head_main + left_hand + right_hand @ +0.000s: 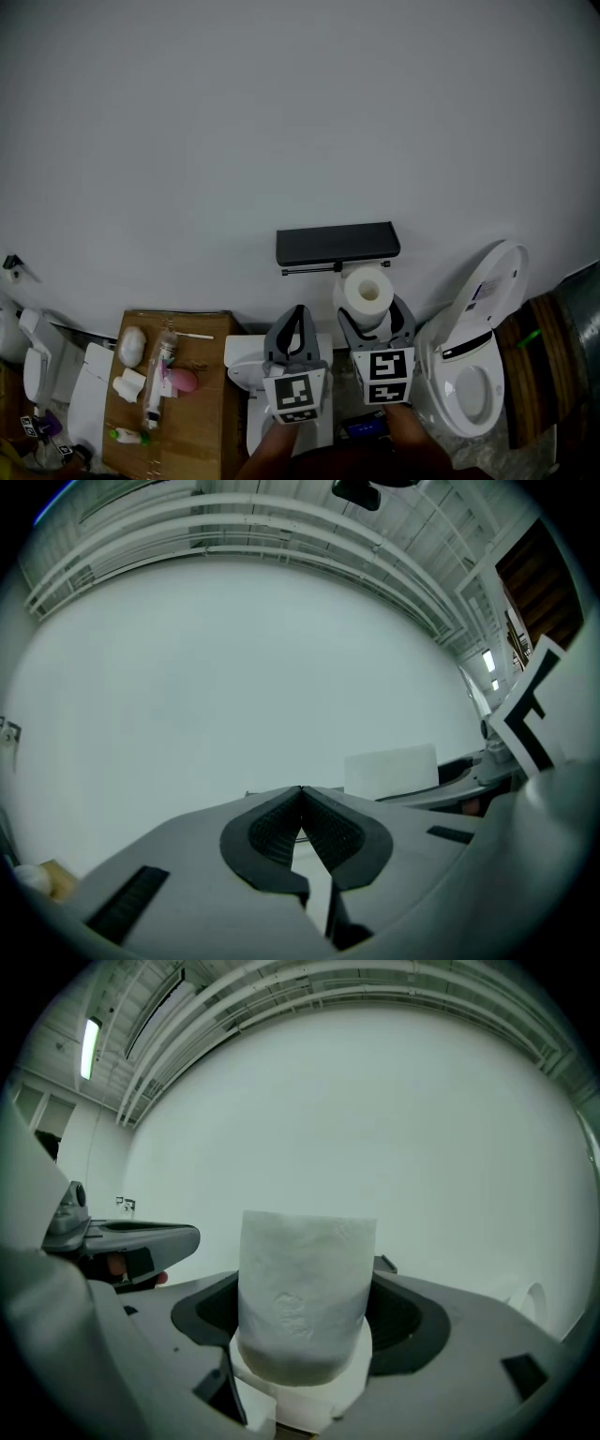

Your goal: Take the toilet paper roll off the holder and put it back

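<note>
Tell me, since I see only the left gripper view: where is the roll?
Observer: The roll is clamped between the jaws of the right gripper.
Operator: Is it on the holder?
Observer: Apparently off it. The head view shows it just below the holder, core hole facing up.
Operator: What's to its right?
Observer: A toilet with its lid up.

White toilet paper roll [366, 294] is off the bar, core hole showing, pinched between the right gripper's [374, 317] jaws, just under the black shelf-topped holder [337, 243] on the wall.
</note>
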Demonstrator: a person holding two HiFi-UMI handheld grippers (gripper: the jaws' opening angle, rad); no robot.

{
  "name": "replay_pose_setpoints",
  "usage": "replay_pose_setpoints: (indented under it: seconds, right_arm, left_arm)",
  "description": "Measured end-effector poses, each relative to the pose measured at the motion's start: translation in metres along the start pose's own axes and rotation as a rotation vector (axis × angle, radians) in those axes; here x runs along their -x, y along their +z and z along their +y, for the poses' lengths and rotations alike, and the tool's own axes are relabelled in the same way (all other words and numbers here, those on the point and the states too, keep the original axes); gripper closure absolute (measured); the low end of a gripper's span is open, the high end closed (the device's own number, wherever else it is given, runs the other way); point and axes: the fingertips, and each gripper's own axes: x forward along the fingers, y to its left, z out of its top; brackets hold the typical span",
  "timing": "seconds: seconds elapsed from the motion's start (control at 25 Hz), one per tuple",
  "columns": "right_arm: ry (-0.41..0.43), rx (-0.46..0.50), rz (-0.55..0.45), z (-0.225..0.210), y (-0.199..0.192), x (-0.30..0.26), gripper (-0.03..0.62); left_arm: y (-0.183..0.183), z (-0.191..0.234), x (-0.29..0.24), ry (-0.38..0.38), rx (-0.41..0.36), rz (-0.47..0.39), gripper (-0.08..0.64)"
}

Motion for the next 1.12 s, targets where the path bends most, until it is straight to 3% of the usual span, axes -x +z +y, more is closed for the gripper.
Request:
replay_pose_setpoints:
  seconds: [0.28, 0.64, 0.84, 1.12]
  right_arm:
    - [-0.009, 0.022, -0.058, -0.008, 0.029, -0.011, 0.199]
    - [-0.035, 0.046, -0.145, -0.033, 0.079, -0.043, 0.199]
    - [-0.033, 0.047, -0.153, -0.04, 0.099, -0.08, 0.199]
    - [-0.018, 0.061, -0.134, -0.035, 0.099, -0.113, 0.199]
  left_arm:
    - [0.012, 0.008, 0.001, 0.016, 0.031, -0.046, 0.549]
    - [0.006, 0.011, -0.001, 0.03, 0.013, -0.023, 0.549]
    - [0.006, 0.015, -0.008, 0.034, 0.011, -0.017, 0.549]
    - [0.001, 0.016, -0.004, 0.049, 0.005, -0.013, 0.549]
